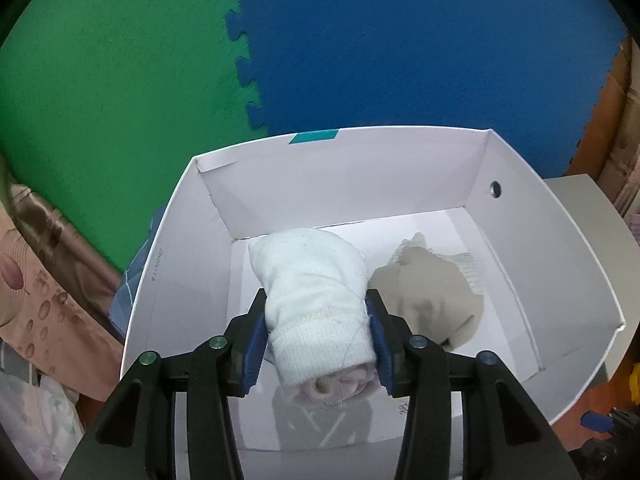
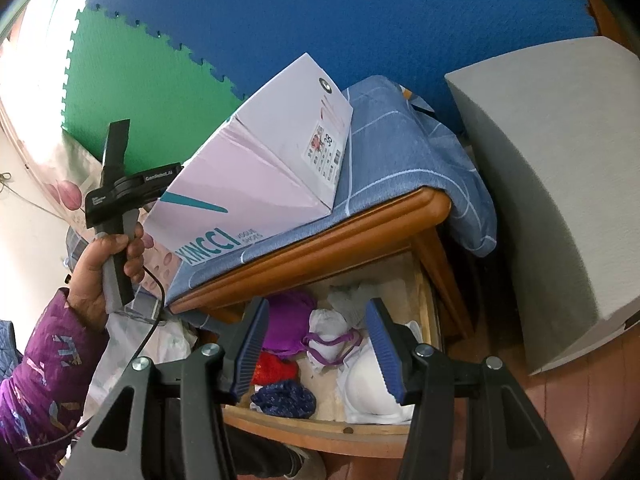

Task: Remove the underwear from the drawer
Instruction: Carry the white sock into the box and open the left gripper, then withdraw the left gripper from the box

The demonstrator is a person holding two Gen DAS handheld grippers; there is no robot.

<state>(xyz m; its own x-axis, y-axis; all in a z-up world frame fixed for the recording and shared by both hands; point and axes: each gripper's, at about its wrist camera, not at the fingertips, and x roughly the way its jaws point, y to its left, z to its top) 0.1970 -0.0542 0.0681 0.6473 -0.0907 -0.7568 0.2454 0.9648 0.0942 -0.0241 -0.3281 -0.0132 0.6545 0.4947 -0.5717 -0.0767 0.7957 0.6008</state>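
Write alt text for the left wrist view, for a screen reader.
The left tool grips a rolled white garment between its blue pads, over an open white box. A beige garment lies in the box to the roll's right. Green and blue foam mats fill the background.

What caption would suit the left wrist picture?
Left gripper holds a white rolled garment over a white box, beside a beige garment.
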